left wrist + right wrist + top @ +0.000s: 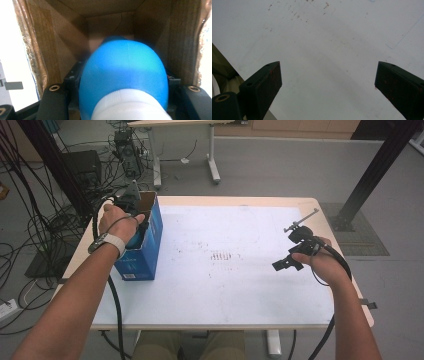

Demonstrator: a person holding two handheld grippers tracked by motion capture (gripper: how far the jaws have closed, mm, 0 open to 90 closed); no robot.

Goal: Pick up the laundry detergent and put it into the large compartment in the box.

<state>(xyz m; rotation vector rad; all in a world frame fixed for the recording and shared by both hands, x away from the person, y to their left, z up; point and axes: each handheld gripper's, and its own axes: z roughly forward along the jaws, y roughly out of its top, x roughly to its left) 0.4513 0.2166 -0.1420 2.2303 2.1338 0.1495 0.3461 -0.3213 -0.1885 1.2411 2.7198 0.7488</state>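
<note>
A blue cardboard box [146, 254] stands open-topped at the table's left edge. My left gripper [129, 201] reaches down into it from above. In the left gripper view the box's brown inner walls [107, 22] surround a blue rounded object [125, 67] with a white ribbed end [130, 105]. My left gripper [123, 76] is shut on that object, one jaw on each side. My right gripper [286, 264] hovers low over the right part of the table, and in the right gripper view it [327, 67] stands open with bare white surface between its jaws.
A white mat [225, 265] covers most of the wooden table [320, 215]. Cables and equipment [45, 220] lie on the floor at the left. Another table's legs [212, 165] stand behind, and a black post [372, 175] rises at the right.
</note>
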